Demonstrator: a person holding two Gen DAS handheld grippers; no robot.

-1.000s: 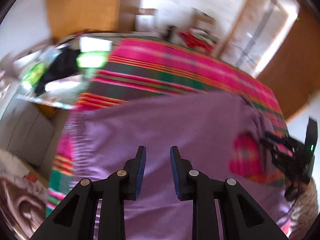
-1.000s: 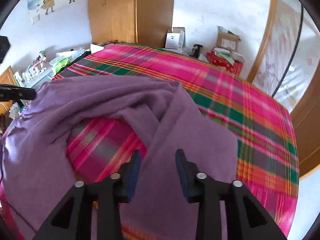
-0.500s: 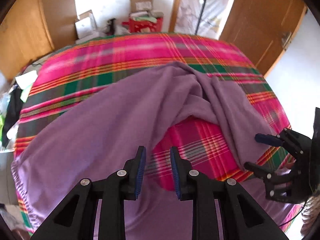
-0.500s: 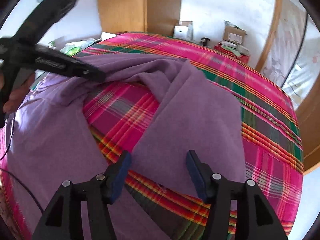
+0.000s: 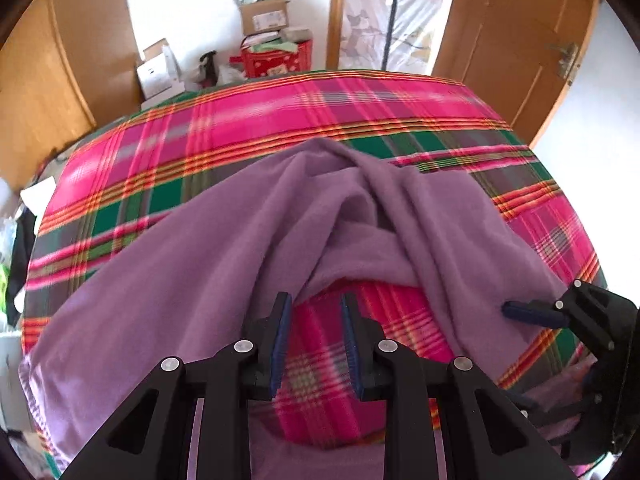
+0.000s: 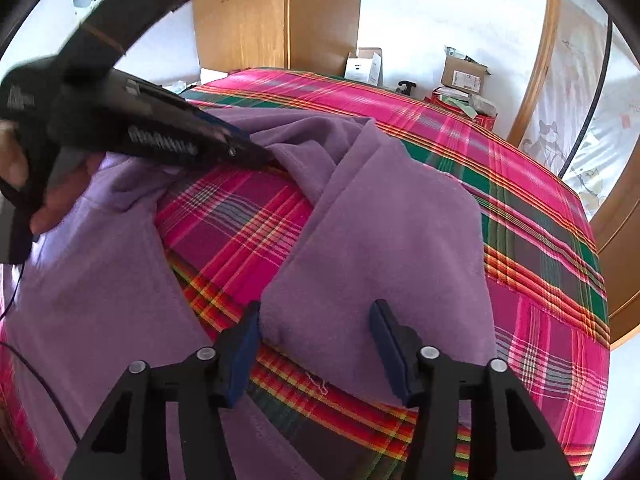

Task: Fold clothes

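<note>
A purple garment (image 5: 192, 280) lies rumpled on a pink-and-green plaid bedspread (image 5: 304, 120), bunched into folds around a bare patch of plaid. My left gripper (image 5: 314, 332) hovers open over that patch with nothing between its fingers, and the garment's fold edge lies just beyond its tips. From the right wrist, the left gripper (image 6: 256, 156) reaches in at the upper left, tip at the same fold. My right gripper (image 6: 316, 340) straddles the near edge of a flat purple flap (image 6: 384, 232). Its jaws are closing with cloth between them, but the pads do not press on it.
A person's hand (image 6: 60, 196) holds the left gripper. Wooden wardrobe doors (image 6: 280, 16) and cardboard boxes (image 5: 264, 16) stand past the far edge of the bed. A red box (image 5: 276, 60) sits on the floor there. The plaid bedspread stretches bare to the right.
My left gripper swept across the garment to the bare plaid patch at its middle, rolling as it went. My right gripper's jaws widened, then narrowed a little over the flap's edge.
</note>
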